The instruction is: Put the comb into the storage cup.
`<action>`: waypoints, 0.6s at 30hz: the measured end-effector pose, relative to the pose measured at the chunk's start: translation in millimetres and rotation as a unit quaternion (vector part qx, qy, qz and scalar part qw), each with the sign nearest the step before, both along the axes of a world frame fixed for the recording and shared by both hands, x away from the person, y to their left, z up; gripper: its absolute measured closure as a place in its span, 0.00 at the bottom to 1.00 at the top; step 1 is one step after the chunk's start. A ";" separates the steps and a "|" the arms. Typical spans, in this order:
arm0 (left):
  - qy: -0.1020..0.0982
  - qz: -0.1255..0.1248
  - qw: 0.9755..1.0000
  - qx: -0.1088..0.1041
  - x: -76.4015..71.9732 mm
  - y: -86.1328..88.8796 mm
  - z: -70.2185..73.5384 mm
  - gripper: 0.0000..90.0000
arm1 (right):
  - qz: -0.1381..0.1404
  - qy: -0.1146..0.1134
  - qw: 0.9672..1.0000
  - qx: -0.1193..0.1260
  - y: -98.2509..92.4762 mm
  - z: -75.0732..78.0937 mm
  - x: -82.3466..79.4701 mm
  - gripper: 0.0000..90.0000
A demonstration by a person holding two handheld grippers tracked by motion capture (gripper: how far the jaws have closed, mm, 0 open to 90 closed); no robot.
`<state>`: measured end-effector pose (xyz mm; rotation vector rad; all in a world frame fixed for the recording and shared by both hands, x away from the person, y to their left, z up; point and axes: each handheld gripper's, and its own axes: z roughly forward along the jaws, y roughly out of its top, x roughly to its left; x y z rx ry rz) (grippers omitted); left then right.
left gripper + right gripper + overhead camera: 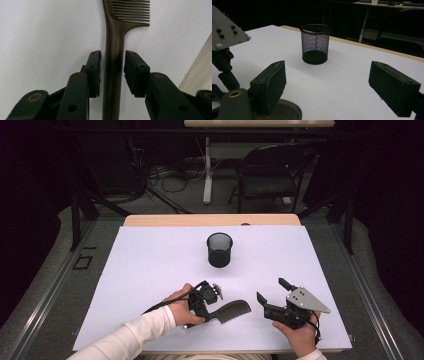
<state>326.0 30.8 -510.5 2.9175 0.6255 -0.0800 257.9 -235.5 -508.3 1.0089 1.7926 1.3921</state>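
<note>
On the white table sheet (150,265), at six o'clock from the black wire-mesh cup (219,249), lies a dark brown plastic comb (232,310). The left gripper (112,72) straddles its handle, jaws narrowly apart, not quite pressing. The right gripper (272,297), at the comb's three o'clock, is spread wide, empty.

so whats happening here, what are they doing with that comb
A person works at a white table with a gripper in each hand. The left gripper has its jaws on either side of the handle of a dark comb lying flat; the pads sit right beside the handle, though a firm grip can't be confirmed. The right gripper rests open with nothing between its jaws. A black mesh cup stands upright further back.
</note>
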 end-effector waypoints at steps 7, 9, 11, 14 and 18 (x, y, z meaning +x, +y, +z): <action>0.006 0.000 1.000 0.001 0.8 -0.1 -3.4 0.74 | 0.000 0.000 1.000 0.000 -0.2 0.0 0.2 0.16; 0.012 0.000 1.000 0.005 0.9 -0.8 -4.6 0.75 | -0.001 0.000 1.000 0.001 -0.3 0.1 0.2 0.16; 0.013 -0.001 1.000 0.007 0.6 -1.4 -5.5 0.76 | -0.001 0.000 1.000 0.001 -0.4 0.1 0.2 0.16; 0.012 -0.002 1.000 0.008 0.4 -1.7 -6.0 0.77 | -0.001 0.000 1.000 0.000 -0.5 0.1 0.3 0.16; 0.011 -0.004 1.000 0.011 0.3 -2.2 -6.5 0.78 | -0.001 0.001 1.000 0.002 -0.4 0.1 0.1 0.16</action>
